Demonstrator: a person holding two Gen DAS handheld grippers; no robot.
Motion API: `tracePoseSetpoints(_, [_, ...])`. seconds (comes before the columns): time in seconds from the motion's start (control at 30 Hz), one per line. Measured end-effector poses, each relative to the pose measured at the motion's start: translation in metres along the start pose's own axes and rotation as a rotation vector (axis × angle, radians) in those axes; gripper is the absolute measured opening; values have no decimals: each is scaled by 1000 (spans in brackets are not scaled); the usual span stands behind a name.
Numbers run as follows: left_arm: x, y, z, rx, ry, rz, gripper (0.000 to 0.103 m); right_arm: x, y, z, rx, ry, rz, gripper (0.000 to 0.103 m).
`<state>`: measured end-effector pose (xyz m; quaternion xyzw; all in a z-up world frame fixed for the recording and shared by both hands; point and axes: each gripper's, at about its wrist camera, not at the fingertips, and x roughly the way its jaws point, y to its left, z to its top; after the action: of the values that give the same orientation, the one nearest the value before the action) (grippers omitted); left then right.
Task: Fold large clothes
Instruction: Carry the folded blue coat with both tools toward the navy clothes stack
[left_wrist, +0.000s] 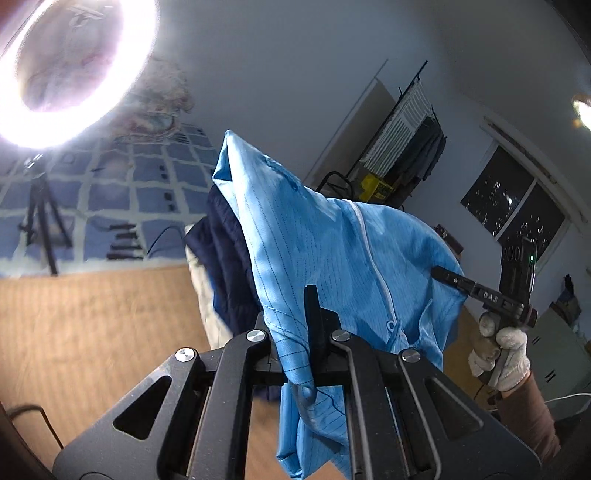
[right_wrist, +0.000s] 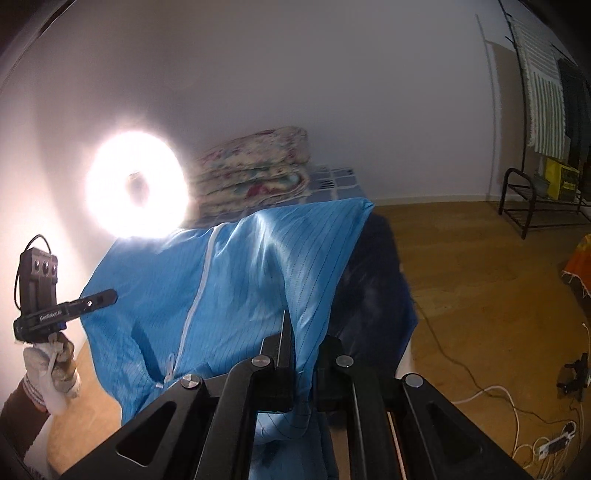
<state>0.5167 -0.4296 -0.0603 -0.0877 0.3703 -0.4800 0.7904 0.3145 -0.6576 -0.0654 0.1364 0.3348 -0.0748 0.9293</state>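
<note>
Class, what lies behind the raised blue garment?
Behind the blue garment, dark navy clothing and a pale edge of something show; whatever lies further under the garment is hidden.

The blue garment (left_wrist: 332, 266) hides the dark cloth (left_wrist: 225, 258) behind it; its lower hem runs off-frame.

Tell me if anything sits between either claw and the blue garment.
Nothing does. The left claw is shut on a fold of the blue garment, and the right claw is shut on another edge of it, so the cloth hangs lifted between the two, above a dark blue garment.
</note>
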Motion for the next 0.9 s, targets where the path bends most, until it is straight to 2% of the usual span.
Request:
tracePoseSetpoints(0.27, [68, 2, 44, 16, -2, 8, 3, 58, -41, 36, 7, 8, -56, 3])
tracePoseSetpoints(0.47, [110, 14, 64, -4, -6, 14, 3, 91, -75, 62, 25, 1, -76, 3])
tracePoseSetpoints(0.67, [142, 31, 58, -35, 28, 34, 3, 122, -90, 60, 34, 46, -102, 3])
tracePoseSetpoints(0.9, [154, 43, 48, -31, 57, 56, 4, 143, -101, 51, 36, 91, -113, 4])
